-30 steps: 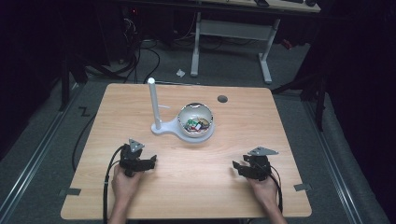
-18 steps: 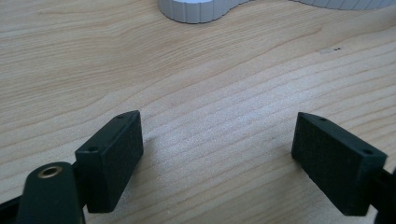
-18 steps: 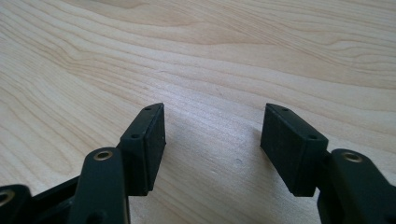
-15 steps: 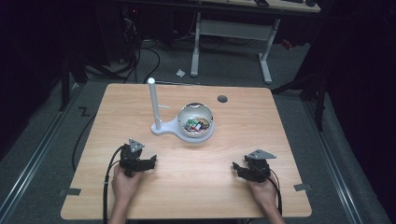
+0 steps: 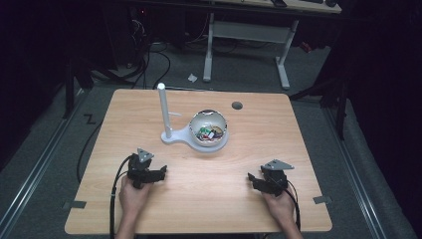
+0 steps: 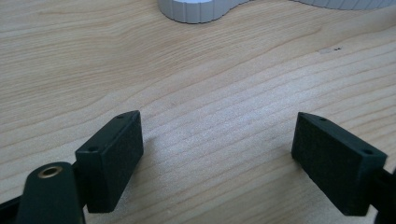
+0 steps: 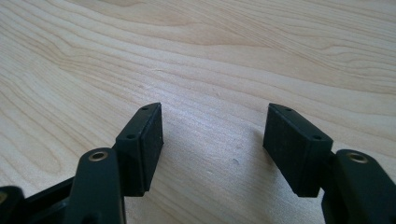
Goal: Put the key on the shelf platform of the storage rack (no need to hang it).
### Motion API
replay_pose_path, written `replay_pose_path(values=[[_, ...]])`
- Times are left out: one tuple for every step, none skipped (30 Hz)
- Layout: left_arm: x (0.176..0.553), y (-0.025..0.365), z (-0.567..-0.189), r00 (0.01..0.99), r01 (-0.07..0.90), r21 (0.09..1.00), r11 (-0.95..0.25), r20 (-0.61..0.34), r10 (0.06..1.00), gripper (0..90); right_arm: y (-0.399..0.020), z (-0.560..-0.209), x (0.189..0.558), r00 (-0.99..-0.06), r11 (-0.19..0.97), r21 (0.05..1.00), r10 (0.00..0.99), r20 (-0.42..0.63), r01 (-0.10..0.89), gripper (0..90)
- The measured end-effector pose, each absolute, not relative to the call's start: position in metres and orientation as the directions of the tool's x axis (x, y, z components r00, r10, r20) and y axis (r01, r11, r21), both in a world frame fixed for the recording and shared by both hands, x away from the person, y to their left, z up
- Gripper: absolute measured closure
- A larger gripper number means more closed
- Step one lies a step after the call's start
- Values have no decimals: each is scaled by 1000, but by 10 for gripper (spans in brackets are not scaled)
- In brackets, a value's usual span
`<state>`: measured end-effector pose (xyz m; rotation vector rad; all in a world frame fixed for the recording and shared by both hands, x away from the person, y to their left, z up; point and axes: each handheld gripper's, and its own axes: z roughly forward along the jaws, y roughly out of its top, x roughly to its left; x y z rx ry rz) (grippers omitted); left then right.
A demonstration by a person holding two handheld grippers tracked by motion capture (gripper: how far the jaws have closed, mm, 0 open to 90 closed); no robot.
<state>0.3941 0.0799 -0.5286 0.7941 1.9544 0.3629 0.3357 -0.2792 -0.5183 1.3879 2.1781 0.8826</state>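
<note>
Room dark; bowl (image 5: 209,128) contents indistinct; stand (image 6: 196,9) cut off.

I saw both grippers resting low on the table (image 5: 199,199), the left gripper (image 5: 158,173) and right gripper (image 5: 253,179) well apart. The bowl (image 5: 209,129) sat on a white stand (image 5: 169,137) beside its post (image 5: 163,109).

Pale wood-grain table (image 5: 308,144), white bowl (image 5: 209,130) of multicoloured bits, white stand (image 5: 164,112), black left gripper (image 5: 160,172), black right gripper (image 5: 252,180)
</note>
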Motion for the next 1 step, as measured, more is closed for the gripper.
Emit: replay_pose_path(values=[[394, 80, -529, -328, 379, 551, 744, -672, 664, 170, -279, -518, 336, -422, 305, 699, 907, -5, 647, 379]])
